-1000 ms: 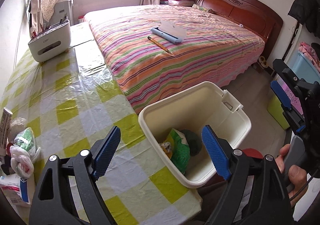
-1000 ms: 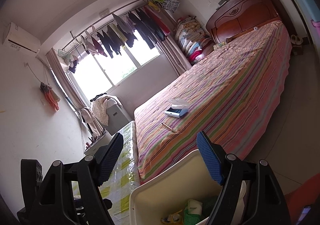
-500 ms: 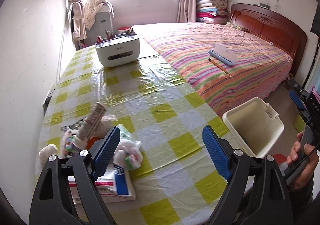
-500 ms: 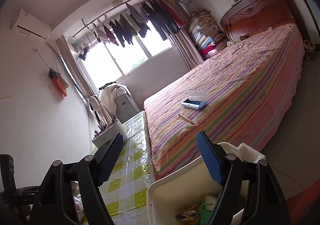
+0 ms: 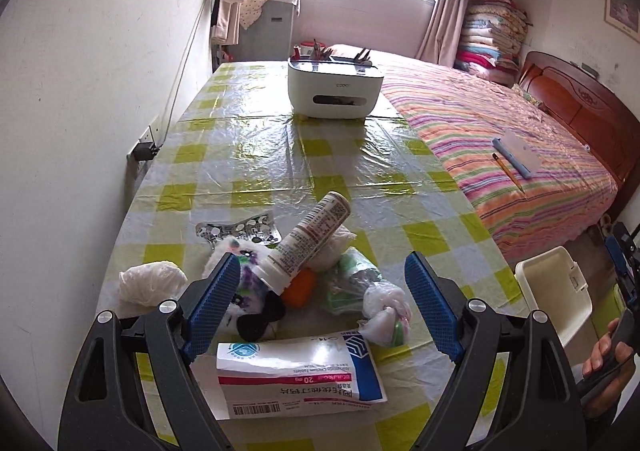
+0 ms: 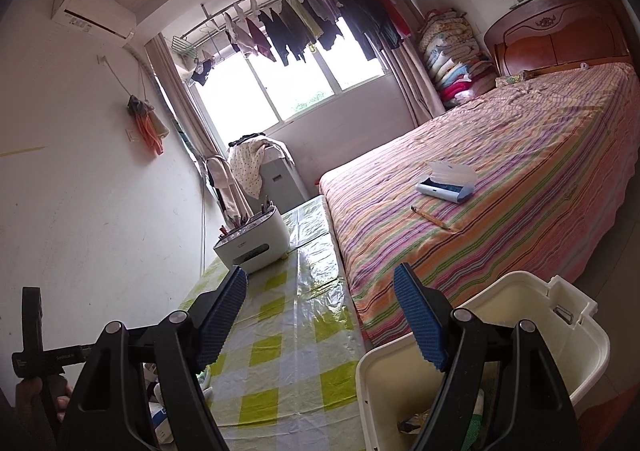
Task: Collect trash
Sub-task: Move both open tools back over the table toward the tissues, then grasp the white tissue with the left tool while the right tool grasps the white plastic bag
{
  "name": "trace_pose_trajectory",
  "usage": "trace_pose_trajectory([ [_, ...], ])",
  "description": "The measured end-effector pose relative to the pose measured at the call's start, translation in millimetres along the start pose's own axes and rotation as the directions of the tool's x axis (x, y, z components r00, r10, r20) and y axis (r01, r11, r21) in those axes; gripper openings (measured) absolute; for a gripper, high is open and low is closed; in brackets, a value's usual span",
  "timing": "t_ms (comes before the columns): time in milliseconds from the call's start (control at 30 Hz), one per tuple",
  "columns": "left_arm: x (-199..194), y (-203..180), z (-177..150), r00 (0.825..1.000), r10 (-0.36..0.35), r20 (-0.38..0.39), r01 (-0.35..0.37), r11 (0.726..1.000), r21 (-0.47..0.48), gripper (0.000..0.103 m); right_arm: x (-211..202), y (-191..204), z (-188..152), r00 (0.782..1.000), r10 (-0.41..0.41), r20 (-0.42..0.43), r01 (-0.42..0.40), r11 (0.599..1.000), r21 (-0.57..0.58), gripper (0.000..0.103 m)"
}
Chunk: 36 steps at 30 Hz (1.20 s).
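Trash is heaped at the lower centre of the left wrist view, on the checked counter (image 5: 304,155), and a fresh pick is judged to be the step in hand. Largest of the task's things, the white bin (image 6: 520,331) is seen at the lower right of the right wrist view, just off the counter's edge, with some scraps already lying in its bottom. Next in size, the flattened medicine box (image 5: 300,375) lies nearest the lens, then the white tube (image 5: 308,243) propped slantwise on the heap, the crumpled white bag (image 5: 148,283) at the left, and the blister pack (image 5: 240,231) behind. The left gripper (image 5: 324,307) is held wide apart above the heap, with nothing grasped. The right gripper (image 6: 320,315) is likewise spread and empty, beside the bin. One piece is to be straddled, lowered onto and pinched before it is carried across to the bin.
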<state>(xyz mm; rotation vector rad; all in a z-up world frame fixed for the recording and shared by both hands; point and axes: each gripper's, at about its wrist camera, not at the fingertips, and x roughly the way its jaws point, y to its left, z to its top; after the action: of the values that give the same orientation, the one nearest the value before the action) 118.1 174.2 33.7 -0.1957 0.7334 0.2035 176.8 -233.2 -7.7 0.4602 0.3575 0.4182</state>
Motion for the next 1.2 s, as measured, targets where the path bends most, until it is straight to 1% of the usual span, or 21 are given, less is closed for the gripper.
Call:
trace_pose_trajectory([
  [67,-1.4,15.3,2.4,1.0,0.02,0.013,-0.02,0.999,-0.034,0.083,4.5,8.3,-2.6,1.0,0.015,-0.015,-0.015,1.0,-0.02,0.074],
  [167,-2.1,37.2,4.4,0.999,0.039,0.009,-0.038,0.996,-0.082,0.083,12.4,21.2,-7.3,0.999,0.03,-0.041,-0.032,0.998,-0.05,0.074],
  [267,2.3,56.5,5.0,0.998,0.058,-0.016,-0.06,0.991,-0.118,0.083,18.4,31.8,-11.8,0.997,0.05,-0.064,-0.055,0.996,-0.074,0.074],
  [400,5.5,79.1,2.6,0.997,0.063,-0.05,-0.07,0.984,-0.166,0.083,26.6,42.5,-17.6,0.992,0.075,-0.104,-0.085,0.992,-0.096,0.074],
  [467,4.3,92.5,1.0,0.996,0.071,-0.051,-0.08,0.976,-0.2,0.083,30.5,47.1,-20.6,0.987,0.094,-0.127,-0.107,0.989,-0.1,0.074],
  [533,4.5,106.8,-0.1,0.995,0.091,-0.051,-0.1,0.968,-0.228,0.083,33.9,53.9,-23.2,0.983,0.109,-0.149,-0.126,0.986,-0.109,0.074],
  [600,7.5,118.3,-1.6,0.99,0.126,-0.065,-0.138,0.961,-0.238,0.083,36.9,61.0,-27.0,0.978,0.124,-0.169,-0.145,0.982,-0.12,0.074],
  [767,26.5,143.7,-7.9,0.974,0.166,-0.152,-0.2,0.948,-0.246,0.083,45.3,73.8,-35.8,0.964,0.152,-0.218,-0.181,0.976,-0.12,0.074],
  [800,29.9,149.6,-9.2,0.973,0.164,-0.165,-0.204,0.943,-0.262,0.083,46.9,75.2,-37.2,0.962,0.156,-0.226,-0.185,0.976,-0.116,0.074],
  [867,39.4,158.8,-12.1,0.969,0.136,-0.208,-0.194,0.937,-0.29,0.083,49.7,78.1,-39.8,0.958,0.16,-0.238,-0.19,0.975,-0.111,0.074],
  [967,52.7,168.7,-15.6,0.961,0.112,-0.254,-0.194,0.924,-0.328,0.083,51.0,82.0,-43.3,0.957,0.154,-0.244,-0.187,0.976,-0.116,0.074],
  [1067,63.9,171.9,-15.2,0.954,0.108,-0.279,-0.199,0.925,-0.323,0.083,52.8,87.3,-46.7,0.956,0.153,-0.251,-0.189,0.974,-0.127,0.074],
  [1200,79.2,167.5,-15.6,0.941,0.129,-0.314,-0.216,0.94,-0.263,0.083,57.1,95.3,-53.2,0.953,0.141,-0.267,-0.188,0.969,-0.158,0.074],
])
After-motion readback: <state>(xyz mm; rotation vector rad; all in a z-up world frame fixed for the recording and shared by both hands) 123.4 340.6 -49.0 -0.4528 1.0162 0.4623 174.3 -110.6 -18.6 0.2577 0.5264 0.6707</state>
